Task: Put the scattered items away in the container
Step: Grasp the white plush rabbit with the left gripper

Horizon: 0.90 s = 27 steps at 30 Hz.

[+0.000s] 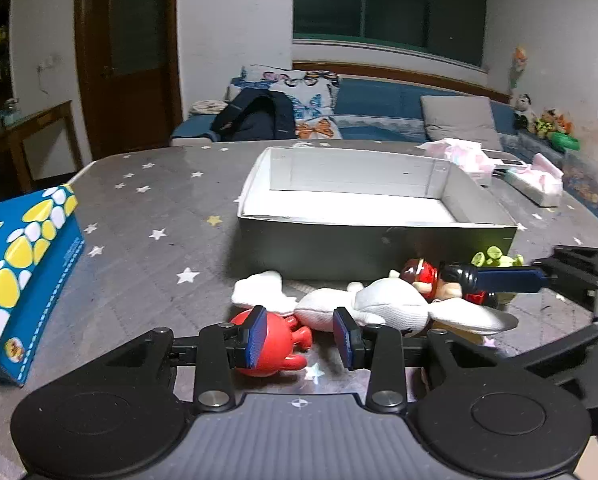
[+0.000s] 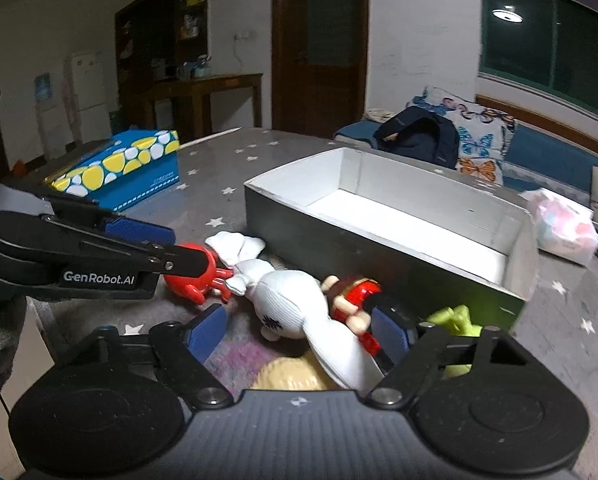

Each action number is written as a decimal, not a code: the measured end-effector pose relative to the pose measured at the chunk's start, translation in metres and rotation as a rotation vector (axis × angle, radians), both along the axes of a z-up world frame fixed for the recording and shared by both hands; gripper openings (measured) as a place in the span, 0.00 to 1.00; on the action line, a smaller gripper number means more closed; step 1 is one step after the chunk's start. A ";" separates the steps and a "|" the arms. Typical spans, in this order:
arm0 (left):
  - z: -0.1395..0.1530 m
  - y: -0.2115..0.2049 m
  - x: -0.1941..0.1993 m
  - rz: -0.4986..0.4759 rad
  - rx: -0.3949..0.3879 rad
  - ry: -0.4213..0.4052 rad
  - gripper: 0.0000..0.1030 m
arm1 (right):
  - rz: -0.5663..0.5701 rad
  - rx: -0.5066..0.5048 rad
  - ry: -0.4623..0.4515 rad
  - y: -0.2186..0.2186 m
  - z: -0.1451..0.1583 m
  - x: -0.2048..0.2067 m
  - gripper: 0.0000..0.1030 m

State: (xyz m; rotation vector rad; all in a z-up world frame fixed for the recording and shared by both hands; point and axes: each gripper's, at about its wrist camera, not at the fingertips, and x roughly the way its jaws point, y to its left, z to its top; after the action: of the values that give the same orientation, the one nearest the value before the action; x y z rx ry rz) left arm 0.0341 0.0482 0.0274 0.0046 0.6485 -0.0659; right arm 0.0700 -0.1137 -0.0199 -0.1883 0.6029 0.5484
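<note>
An open grey box [image 1: 375, 240] with a white inside stands on the table; it also shows in the right wrist view [image 2: 295, 220]. In front of it lie a red round toy [image 1: 275, 340], a white plush [image 1: 379, 308], a red and black figure [image 1: 431, 276] and a green toy [image 1: 495, 258]. My left gripper [image 1: 301, 338] is open, its jaws around the red toy's right side. My right gripper [image 2: 299, 330] is open over the white plush [image 2: 299, 312], with the figure [image 2: 355, 300] by its right finger. The green toy [image 2: 457, 320] lies to the right.
A blue and yellow tissue box [image 1: 23, 280] stands at the table's left; it also shows in the right wrist view [image 2: 119, 168]. Pink and white packets [image 1: 471, 158] lie behind the box at the right. A tan object [image 2: 291, 376] lies under the right gripper.
</note>
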 end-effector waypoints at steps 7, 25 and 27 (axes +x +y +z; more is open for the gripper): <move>0.003 -0.002 0.005 -0.091 -0.025 0.004 0.38 | 0.049 -0.057 0.012 0.014 -0.008 0.014 0.64; -0.019 0.000 0.041 -0.124 -0.136 0.153 0.36 | 0.103 -0.128 0.019 0.029 -0.023 0.026 0.47; -0.022 0.002 0.044 -0.121 -0.149 0.166 0.29 | 0.103 -0.128 0.021 0.029 -0.024 0.028 0.47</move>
State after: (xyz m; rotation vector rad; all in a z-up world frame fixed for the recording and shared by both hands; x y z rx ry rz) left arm 0.0784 0.0501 0.0057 -0.1064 0.8075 -0.2329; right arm 0.0975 -0.0847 -0.0435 -0.3366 0.6523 0.6124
